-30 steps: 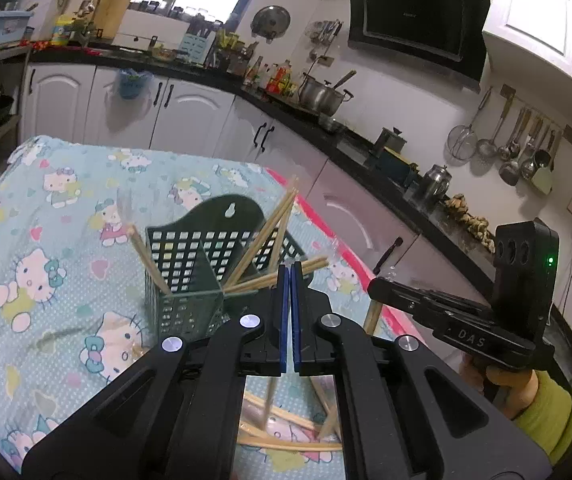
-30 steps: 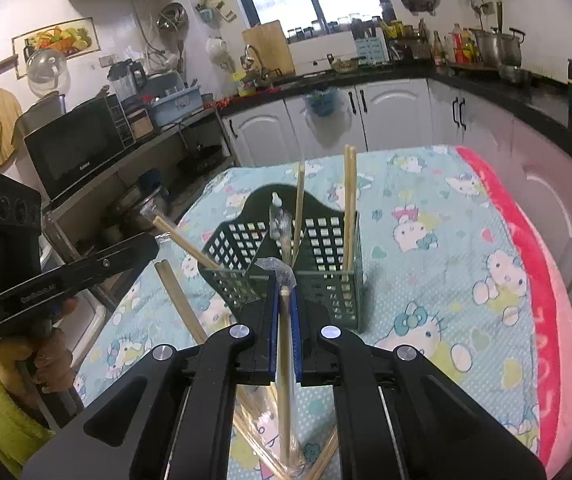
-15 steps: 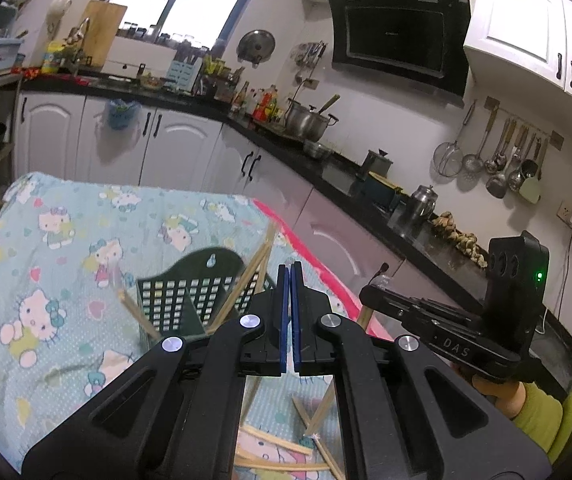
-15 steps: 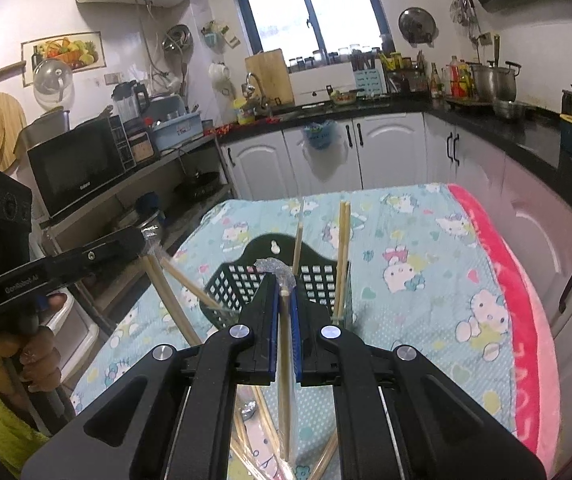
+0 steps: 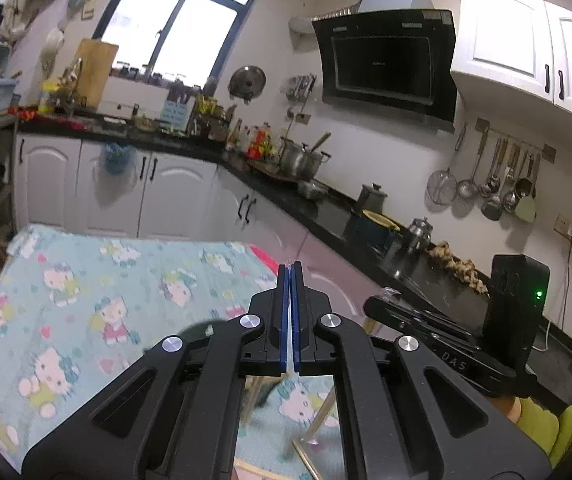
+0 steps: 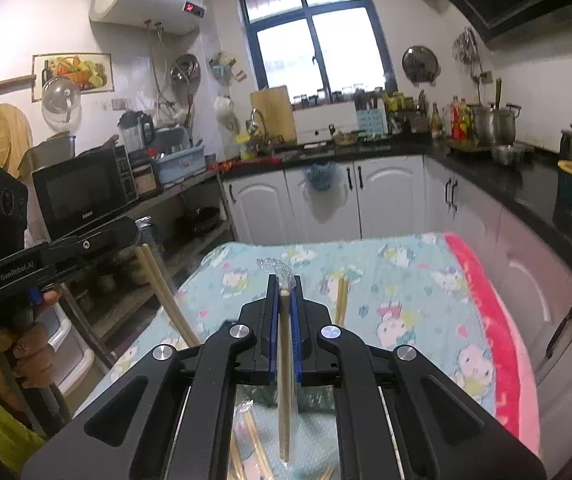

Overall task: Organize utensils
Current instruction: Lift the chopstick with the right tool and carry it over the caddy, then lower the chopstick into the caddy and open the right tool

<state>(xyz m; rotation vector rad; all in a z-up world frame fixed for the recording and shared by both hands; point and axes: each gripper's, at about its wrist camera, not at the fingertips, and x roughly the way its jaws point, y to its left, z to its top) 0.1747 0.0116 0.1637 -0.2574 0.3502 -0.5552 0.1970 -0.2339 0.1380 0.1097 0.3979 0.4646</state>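
My right gripper (image 6: 284, 286) is shut on a wooden chopstick (image 6: 284, 376) in a clear plastic sleeve, held upright above the table. My left gripper (image 5: 290, 270) has its jaws pressed together; in the right wrist view (image 6: 125, 234) a pair of chopsticks (image 6: 163, 292) hangs from its tips. The green utensil basket (image 5: 199, 330) is almost hidden behind the gripper bodies; only its top edge shows. Chopstick tips (image 6: 340, 300) stick up from it. Loose chopsticks (image 5: 318, 420) lie on the table below the grippers.
The table wears a light blue cartoon-cat cloth (image 5: 85, 280) with a pink edge (image 6: 498, 340). Kitchen counters (image 5: 326, 208) with pots and white cabinets run behind and to the right. A microwave shelf (image 6: 85, 192) stands to the left.
Both grippers have risen and tilted upward with their chopsticks. The basket has dropped out of sight below them, and more of the kitchen wall shows.
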